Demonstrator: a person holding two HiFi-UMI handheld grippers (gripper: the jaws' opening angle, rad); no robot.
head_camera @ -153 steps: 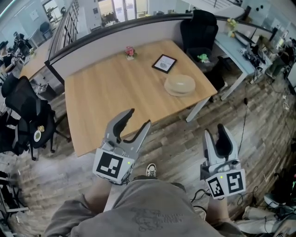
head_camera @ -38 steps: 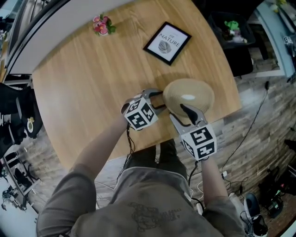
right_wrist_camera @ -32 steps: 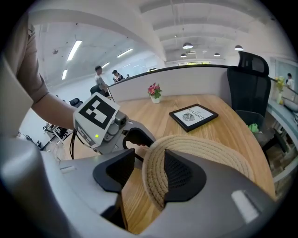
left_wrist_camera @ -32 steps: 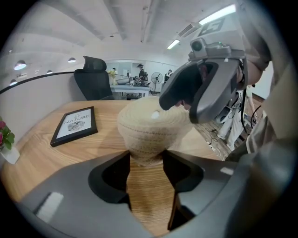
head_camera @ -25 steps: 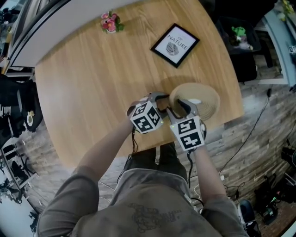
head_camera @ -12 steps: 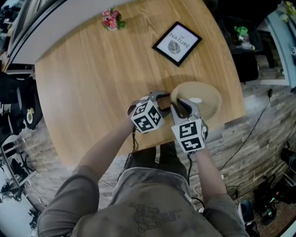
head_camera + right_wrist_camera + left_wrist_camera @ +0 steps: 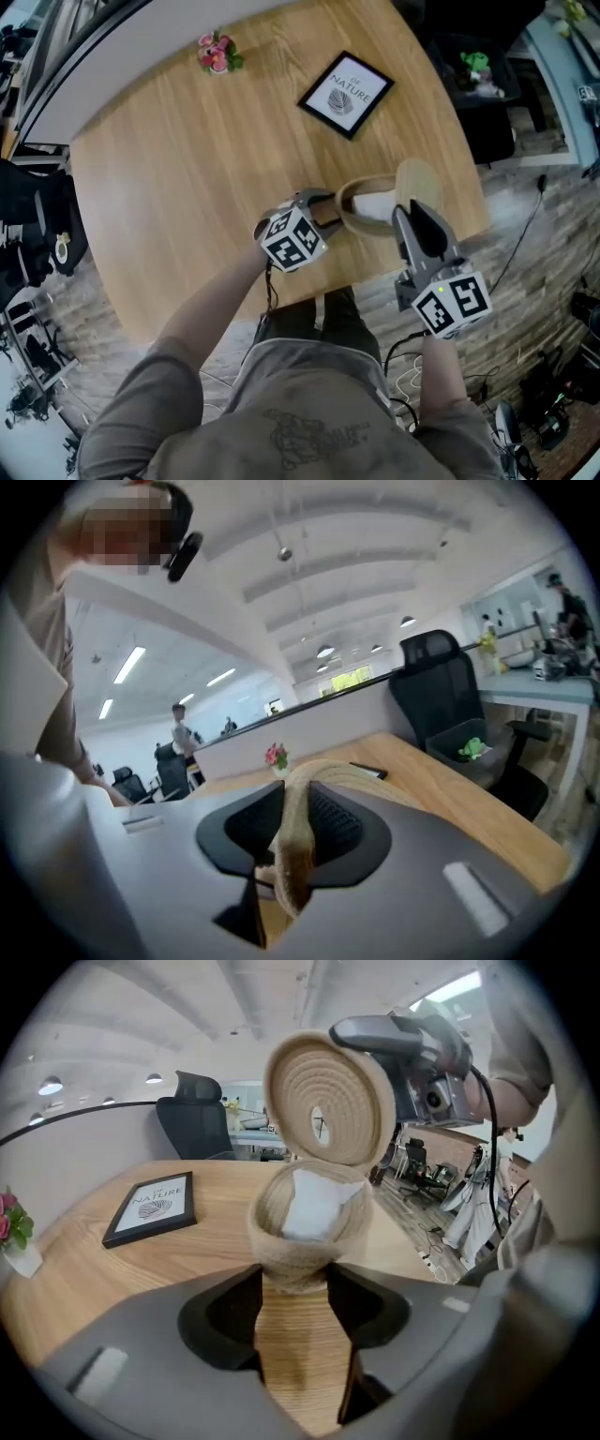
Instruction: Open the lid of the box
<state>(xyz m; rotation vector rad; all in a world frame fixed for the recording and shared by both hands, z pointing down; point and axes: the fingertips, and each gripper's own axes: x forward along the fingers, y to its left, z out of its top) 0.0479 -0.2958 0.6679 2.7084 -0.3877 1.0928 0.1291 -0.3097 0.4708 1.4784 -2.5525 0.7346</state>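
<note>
The right gripper (image 7: 296, 808) held the woven lid (image 7: 292, 869) edge-on between its ribbed pads, and its jaws were closing on it. The lid's rim curved away over the wooden counter (image 7: 478, 813). Farther back stood small pink flowers (image 7: 276, 755), and a dark frame (image 7: 367, 771) lay flat. A black chair (image 7: 448, 700) stood beyond the counter's edge.

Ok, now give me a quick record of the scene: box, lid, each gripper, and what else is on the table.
box: round woven, open, on the table, white material inside
lid: off the opening, tipped up on edge
left gripper: jaws clamp the box's base
right gripper: jaws closing on the lid's rim
also on table: framed picture, small flowers
</note>
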